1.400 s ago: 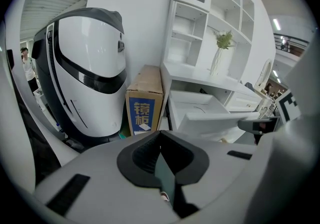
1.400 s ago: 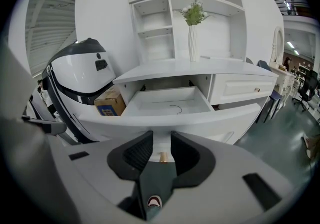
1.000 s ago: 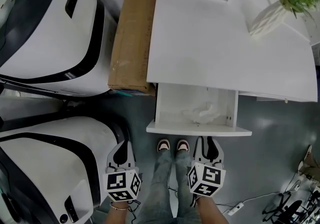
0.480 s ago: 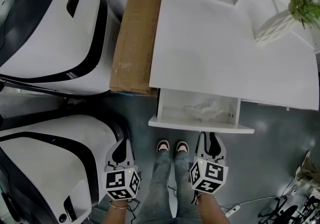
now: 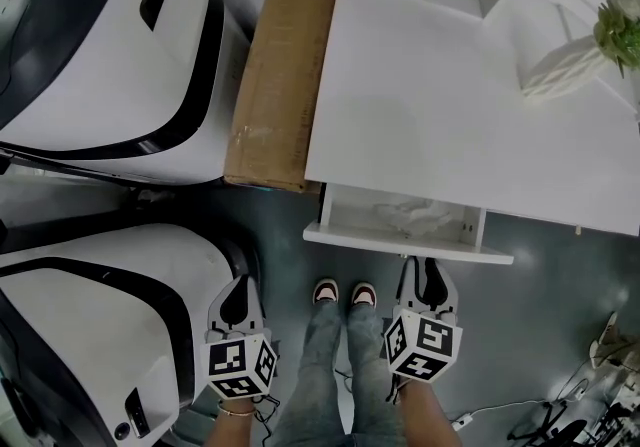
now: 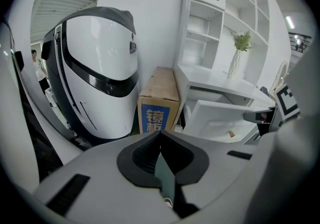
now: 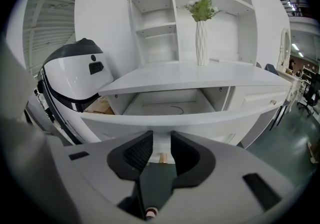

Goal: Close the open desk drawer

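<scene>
The right gripper's jaws stand slightly apart, with the drawer's small brass knob between them and a gap on each side of it. The left gripper's jaws are closed, tips meeting, with nothing between them. In the head view it hangs well apart from the desk, at 9 o'clock of the person's shoes. The drawer lies at 12 o'clock of the right gripper, partly pulled out from under the white surface, with a crumpled white item inside. A box lies at 9 o'clock of the surface, and a vase stands at its 2 o'clock.
</scene>
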{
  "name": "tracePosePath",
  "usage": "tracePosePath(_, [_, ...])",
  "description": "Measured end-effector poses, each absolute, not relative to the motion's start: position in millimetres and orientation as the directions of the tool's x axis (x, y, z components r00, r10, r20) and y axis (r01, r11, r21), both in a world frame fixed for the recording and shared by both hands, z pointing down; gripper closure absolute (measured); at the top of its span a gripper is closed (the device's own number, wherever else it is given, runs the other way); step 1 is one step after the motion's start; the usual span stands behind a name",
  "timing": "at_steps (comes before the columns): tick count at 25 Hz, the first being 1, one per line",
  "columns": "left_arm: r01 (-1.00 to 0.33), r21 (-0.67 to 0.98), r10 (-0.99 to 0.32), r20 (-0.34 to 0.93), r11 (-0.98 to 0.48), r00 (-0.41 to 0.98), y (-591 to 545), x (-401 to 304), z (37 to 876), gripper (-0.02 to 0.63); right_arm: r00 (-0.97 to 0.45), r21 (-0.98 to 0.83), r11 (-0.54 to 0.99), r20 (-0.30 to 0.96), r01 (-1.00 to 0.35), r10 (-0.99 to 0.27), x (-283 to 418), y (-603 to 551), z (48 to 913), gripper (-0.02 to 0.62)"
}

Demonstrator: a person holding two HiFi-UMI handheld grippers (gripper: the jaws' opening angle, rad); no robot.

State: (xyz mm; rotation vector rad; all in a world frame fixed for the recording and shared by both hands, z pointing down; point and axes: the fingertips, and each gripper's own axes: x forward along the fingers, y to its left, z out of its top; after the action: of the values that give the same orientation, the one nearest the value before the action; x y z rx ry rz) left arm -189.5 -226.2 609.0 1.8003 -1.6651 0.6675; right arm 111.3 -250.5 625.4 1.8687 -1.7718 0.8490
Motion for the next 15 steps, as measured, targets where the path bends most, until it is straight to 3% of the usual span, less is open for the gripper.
tracePosePath(15, [-0.996,0.077,-0.712,0.702,0.04,0.026,-228,-202,605,0.588,-0.01,-0.091,-0.069,0.67,-0.993,-0.742,119,-291,625,0.477])
